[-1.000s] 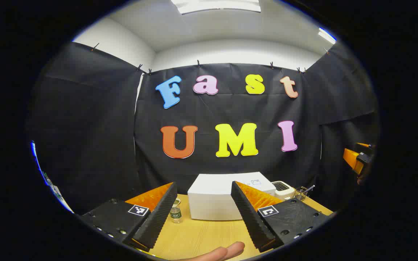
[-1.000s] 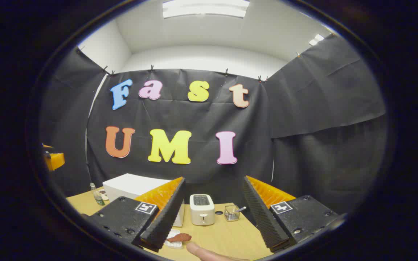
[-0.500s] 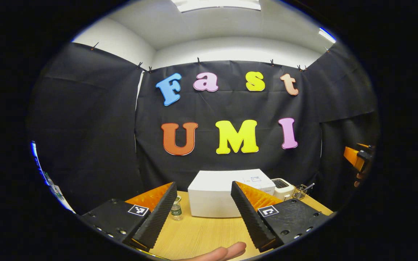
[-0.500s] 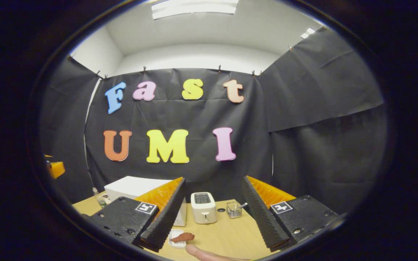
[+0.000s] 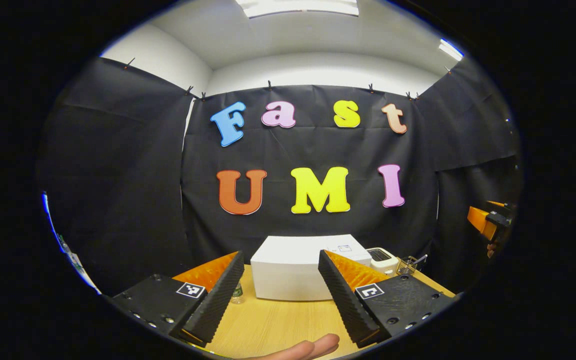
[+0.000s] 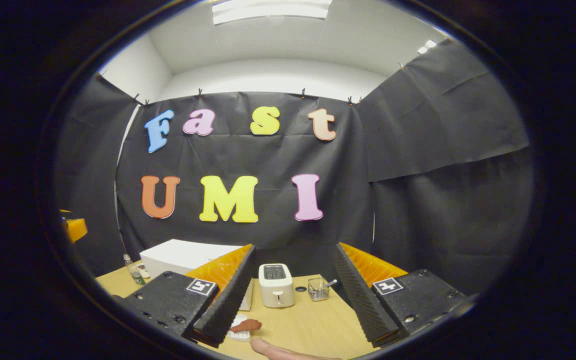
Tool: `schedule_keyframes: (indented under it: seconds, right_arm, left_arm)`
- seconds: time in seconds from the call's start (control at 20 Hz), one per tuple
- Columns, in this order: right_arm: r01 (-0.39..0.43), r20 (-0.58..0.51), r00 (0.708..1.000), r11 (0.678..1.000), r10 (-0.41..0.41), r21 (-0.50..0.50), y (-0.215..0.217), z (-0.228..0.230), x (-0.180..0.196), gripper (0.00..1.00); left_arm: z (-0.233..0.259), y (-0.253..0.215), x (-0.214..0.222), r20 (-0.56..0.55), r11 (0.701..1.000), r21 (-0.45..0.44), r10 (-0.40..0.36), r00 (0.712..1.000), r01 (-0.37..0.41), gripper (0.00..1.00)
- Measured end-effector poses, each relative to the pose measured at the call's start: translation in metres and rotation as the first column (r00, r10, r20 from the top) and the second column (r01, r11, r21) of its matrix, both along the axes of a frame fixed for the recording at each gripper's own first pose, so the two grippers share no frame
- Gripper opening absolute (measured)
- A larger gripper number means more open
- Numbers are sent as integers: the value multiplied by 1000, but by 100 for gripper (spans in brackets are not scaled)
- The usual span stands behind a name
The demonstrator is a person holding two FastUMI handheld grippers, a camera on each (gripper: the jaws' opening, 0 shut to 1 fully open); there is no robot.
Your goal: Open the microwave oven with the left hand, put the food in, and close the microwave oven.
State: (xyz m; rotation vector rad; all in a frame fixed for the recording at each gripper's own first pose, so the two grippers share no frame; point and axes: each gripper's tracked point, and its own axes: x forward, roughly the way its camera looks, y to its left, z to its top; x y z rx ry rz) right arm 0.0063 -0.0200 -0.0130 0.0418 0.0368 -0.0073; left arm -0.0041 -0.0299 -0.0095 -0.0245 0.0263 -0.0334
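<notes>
The left gripper (image 5: 280, 295) hung above the wooden surface (image 5: 278, 325), jaws wide apart and empty, with the white microwave oven (image 5: 293, 267) straight ahead between them. The right gripper (image 6: 293, 295) was likewise open and empty; the food (image 6: 246, 326) lay just beside its left jaw.

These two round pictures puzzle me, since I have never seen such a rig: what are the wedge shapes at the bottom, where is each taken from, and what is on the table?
A person holds one pair of tongs in each hand; a camera rides on each. The left gripper view looks past the left tongs, the right gripper view past the right tongs. Both stand open and hold nothing. On the wooden table sit a closed white microwave oven, a toaster, a small glass with a spoon, a small bottle and reddish-brown food on a white dish.
</notes>
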Motion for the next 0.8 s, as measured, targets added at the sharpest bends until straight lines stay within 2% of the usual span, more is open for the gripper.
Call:
schedule_keyframes:
  seconds: [0.2, 0.5, 0.6, 0.8]
  right_arm:
    - [-5, 18, 1000, 1000, 6, -16, -6, 4, -4, 99]
    - [-25, 23, 999, 1000, 25, 1, -13, -1, -7, 99]
    - [-23, 25, 999, 1000, 23, 9, -14, -2, -5, 99]
    - [-69, -4, 998, 997, 69, 46, -4, -15, 0, 99]
  left_arm:
    - [-19, -34, 21, -28, 998, -25, -56, 998, 56, 93]
    - [-55, -80, 69, -71, 995, -27, -98, 993, 97, 93]
    - [-72, -98, 86, -91, 992, -43, -122, 988, 118, 93]
    - [-110, -129, 119, -108, 982, -104, -167, 980, 156, 93]
